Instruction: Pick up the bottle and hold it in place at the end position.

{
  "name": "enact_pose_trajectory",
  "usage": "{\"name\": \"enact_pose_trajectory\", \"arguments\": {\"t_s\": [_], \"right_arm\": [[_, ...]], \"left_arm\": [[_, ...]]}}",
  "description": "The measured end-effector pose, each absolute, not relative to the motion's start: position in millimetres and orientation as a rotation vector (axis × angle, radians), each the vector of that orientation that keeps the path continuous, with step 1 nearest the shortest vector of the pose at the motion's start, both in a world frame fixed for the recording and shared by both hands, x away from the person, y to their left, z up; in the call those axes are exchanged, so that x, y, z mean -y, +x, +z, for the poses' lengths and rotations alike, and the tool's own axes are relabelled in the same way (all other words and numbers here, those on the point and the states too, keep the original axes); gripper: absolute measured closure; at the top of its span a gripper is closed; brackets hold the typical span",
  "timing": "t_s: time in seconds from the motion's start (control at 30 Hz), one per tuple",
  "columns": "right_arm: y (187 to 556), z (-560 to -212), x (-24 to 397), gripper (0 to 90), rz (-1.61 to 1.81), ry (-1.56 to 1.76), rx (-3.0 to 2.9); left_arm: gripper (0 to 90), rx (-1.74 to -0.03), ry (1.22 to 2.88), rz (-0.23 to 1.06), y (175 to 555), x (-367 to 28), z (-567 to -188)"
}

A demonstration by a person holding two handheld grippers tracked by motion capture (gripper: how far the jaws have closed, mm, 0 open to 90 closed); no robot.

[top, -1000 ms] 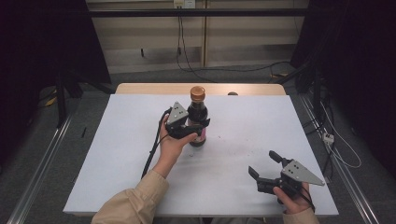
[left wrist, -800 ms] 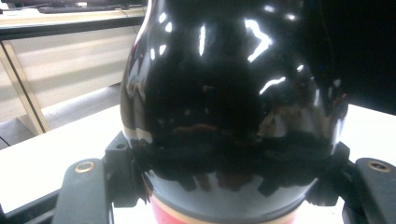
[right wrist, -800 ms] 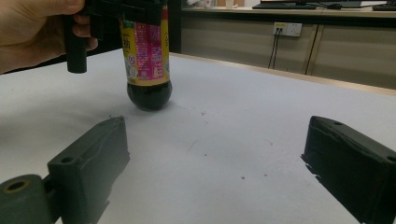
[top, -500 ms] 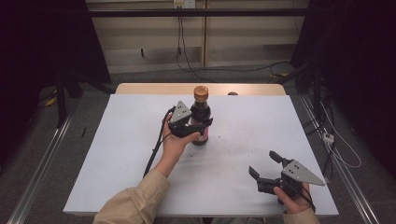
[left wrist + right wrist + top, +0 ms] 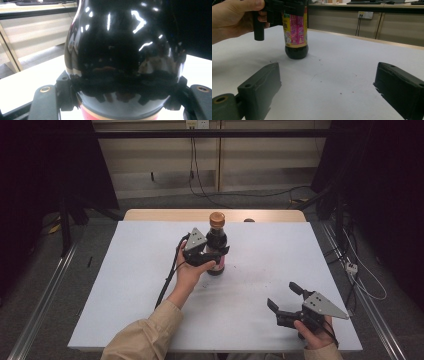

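1. Bottle (image 5: pixel 216 245) of dark sauce stands upright mid-surface (image 5: pixel 125 270), left gripper (image 5: pixel 210 256) clenched round its shoulder.
2. Right gripper (image 5: pixel 285 300) rests released, well apart.
3. Keep the bottle vertical; squeeze evenly, as the glossy body may slip.

Probably a lab: white-topped table (image 5: pixel 150 285), black curtains (image 5: pixel 45 170), trailing floor cables (image 5: pixel 215 197).
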State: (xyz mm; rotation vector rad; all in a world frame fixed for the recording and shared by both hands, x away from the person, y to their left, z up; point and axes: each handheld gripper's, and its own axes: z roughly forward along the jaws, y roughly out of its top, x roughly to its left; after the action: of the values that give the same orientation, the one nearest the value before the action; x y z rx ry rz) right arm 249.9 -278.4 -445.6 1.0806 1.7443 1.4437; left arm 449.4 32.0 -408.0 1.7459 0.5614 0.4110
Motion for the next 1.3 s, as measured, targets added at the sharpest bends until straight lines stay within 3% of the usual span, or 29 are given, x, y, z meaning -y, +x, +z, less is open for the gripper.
{"name": "enact_pose_trajectory", "arguments": {"t_s": [0.63,1.3], "right_arm": [[250,-447,276,5.9,1.432,1.084,-1.767],[256,-445,266,5.8,1.440,1.088,-1.798]], "left_arm": [[29.8,-0.504,1.789,0.325,457,-41,-406],[25.2,-0.542,1.767,0.373,446,-37,-409]]}}
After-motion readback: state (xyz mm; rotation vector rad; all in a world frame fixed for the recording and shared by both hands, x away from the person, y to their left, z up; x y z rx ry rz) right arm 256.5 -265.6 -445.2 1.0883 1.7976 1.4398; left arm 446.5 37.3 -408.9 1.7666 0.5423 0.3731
